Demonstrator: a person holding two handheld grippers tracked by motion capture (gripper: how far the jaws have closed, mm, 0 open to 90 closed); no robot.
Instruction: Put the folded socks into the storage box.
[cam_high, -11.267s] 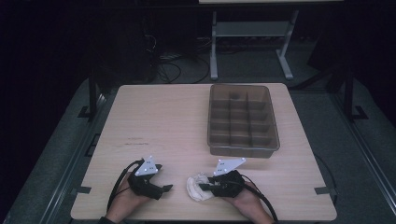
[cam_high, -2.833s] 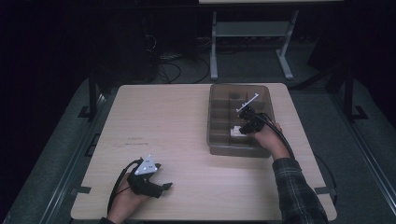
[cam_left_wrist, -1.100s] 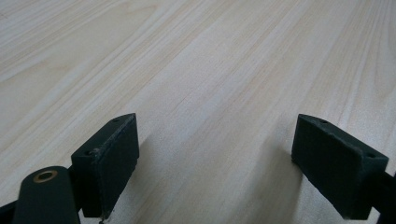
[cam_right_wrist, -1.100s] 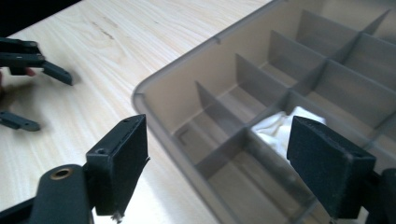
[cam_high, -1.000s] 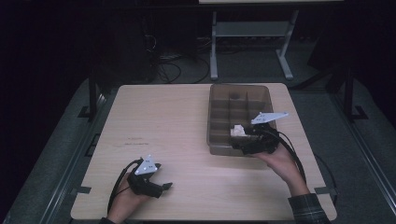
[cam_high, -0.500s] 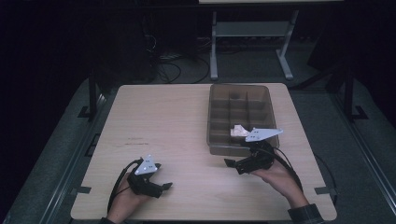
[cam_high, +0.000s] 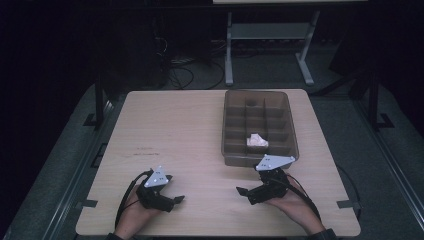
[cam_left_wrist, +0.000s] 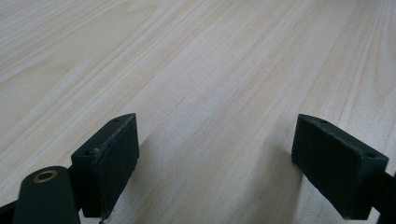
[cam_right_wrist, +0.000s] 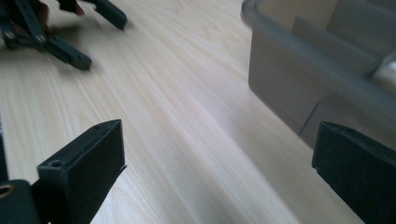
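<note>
Tray (cam_high: 227, 125) just beyond right tool (cam_high: 245, 195), jaws apart, pointing left.

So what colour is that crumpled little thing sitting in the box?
White, maybe slightly cream. The crumpled thing lies in one compartment of the brownish see-through box; the high view shows it best.

Both hands rest low at the near edge. The left hand-held gripper (cam_high: 167, 198) stands wide open, empty; the right hand-held gripper (cam_high: 248, 194), jaws just opened, holds nothing.
</note>
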